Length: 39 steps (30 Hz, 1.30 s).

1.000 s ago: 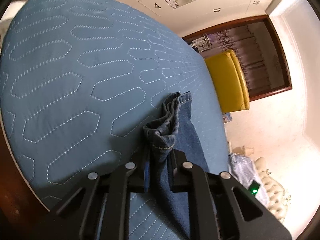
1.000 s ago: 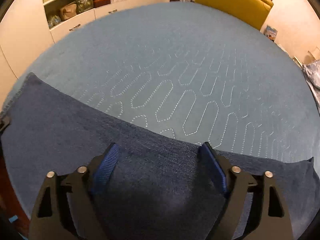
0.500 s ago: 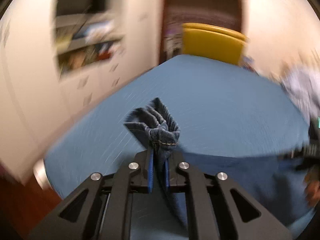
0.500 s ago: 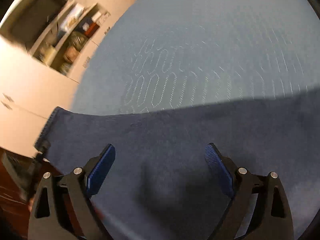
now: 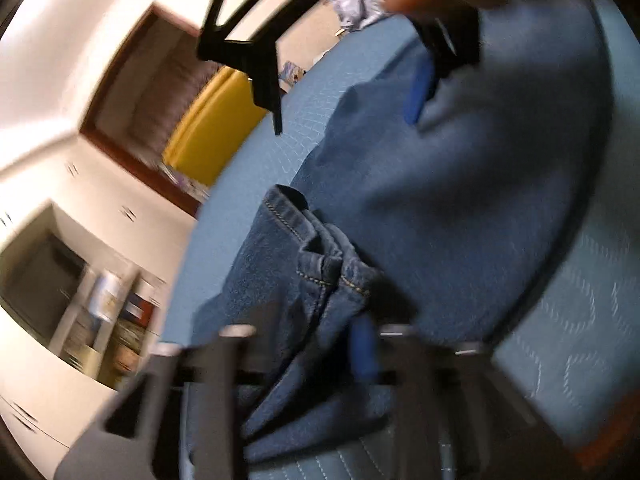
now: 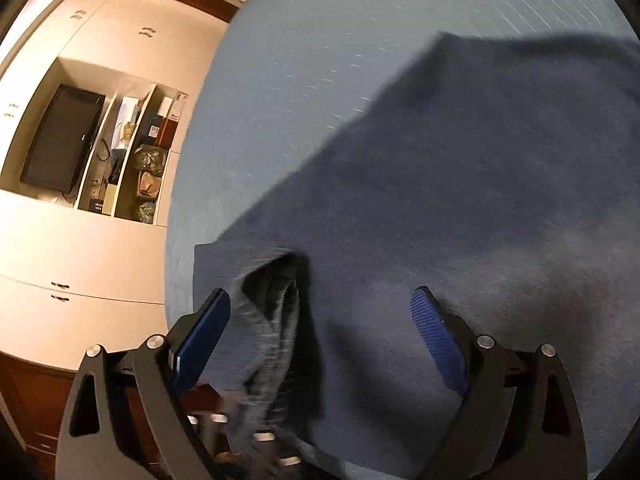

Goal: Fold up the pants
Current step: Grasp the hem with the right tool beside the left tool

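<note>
Pants (image 5: 460,184) lie doubled over on the blue bed (image 5: 580,320), lower centre of frame. Left claw (image 5: 304,356) is opening around the hem; right claw (image 6: 320,336) is spread, empty. Fold laid; next, smoothing or folding again.

Yellow chair (image 5: 208,140), TV (image 6: 60,140) in shelf unit, blue quilt (image 6: 320,60).

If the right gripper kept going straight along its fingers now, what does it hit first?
Most likely the jeans: the right gripper is open and aims down at denim spread on the blue quilt. Depth is unclear.
</note>
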### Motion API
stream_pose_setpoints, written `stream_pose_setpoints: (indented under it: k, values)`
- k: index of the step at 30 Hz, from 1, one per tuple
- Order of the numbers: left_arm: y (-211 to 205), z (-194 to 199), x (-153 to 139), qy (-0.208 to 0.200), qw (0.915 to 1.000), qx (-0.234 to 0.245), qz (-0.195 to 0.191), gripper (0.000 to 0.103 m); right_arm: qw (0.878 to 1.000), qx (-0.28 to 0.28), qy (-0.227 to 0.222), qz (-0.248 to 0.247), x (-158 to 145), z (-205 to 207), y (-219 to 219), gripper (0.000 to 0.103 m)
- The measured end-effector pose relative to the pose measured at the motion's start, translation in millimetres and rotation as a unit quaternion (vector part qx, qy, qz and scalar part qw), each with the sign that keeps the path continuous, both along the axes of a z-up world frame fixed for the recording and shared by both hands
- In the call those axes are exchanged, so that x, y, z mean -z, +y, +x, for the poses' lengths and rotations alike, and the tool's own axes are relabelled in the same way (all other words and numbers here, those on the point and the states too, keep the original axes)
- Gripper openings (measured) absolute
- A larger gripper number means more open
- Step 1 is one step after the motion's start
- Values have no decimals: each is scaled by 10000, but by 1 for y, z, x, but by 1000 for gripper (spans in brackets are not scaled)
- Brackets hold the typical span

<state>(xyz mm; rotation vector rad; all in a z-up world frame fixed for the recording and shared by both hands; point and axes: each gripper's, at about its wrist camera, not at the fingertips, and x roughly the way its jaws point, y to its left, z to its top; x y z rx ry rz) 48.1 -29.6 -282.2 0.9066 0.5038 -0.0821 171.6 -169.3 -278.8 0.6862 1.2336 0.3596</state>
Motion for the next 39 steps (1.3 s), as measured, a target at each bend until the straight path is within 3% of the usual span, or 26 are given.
stream_pose_setpoints:
  k: [2, 6, 10, 13, 15, 16, 17, 18, 20, 22, 23, 27, 31, 35, 39]
  values:
    - [1, -7, -2, -204, 9997, 2, 94, 61, 10000, 55, 3, 41, 5, -3, -2, 89]
    - [3, -6, -6, -144, 9996, 53, 241, 64, 9999, 64, -46, 73, 8, -5, -7, 89]
    - [7, 1, -12, 189, 9992, 324, 148, 63, 9999, -28, -24, 142, 9, 0, 0, 89]
    - [12, 16, -14, 697, 9960, 551, -127, 63, 9998, -114, 1, 158, 9, 2, 8, 89]
    - [16, 31, -17, 1064, 9916, 588, -445, 57, 9996, -171, 74, 227, 10, 6, 17, 89]
    - [19, 37, -21, 1293, 9874, 621, -661, 29, 9994, -199, 114, 270, 11, 7, 21, 89]
    - [20, 39, -22, 1284, 9879, 573, -655, 21, 9990, -232, 161, 353, 12, 6, 23, 89]
    - [21, 38, -25, 1159, 9896, 561, -637, 21, 9983, -260, 227, 468, 12, 5, 25, 89]
    - [31, 34, -44, 1027, 9875, 537, -1073, 20, 9970, -286, 326, 634, 13, 4, 27, 89]
    - [48, 37, -67, 1001, 9798, 396, -1684, 20, 9960, -304, 383, 748, 12, 2, 26, 89]
    - [53, 38, -74, 960, 9784, 374, -1794, 20, 9940, -298, 459, 943, 12, 1, 26, 89]
    - [69, 39, -93, 778, 9795, 342, -1824, 20, 9829, -194, 785, 1656, 18, 2, 34, 89]
    - [74, 31, -99, 750, 9791, 356, -1854, 20, 9603, -308, 1149, 2523, 28, 5, 63, 89]
    - [75, 10, -99, 704, 9796, 322, -1852, 20, 9465, -438, 1226, 2952, 31, 15, 89, 89]
    - [75, 9, -102, 666, 9795, 217, -1889, 20, 9453, -415, 1314, 2958, 39, 24, 98, 89]
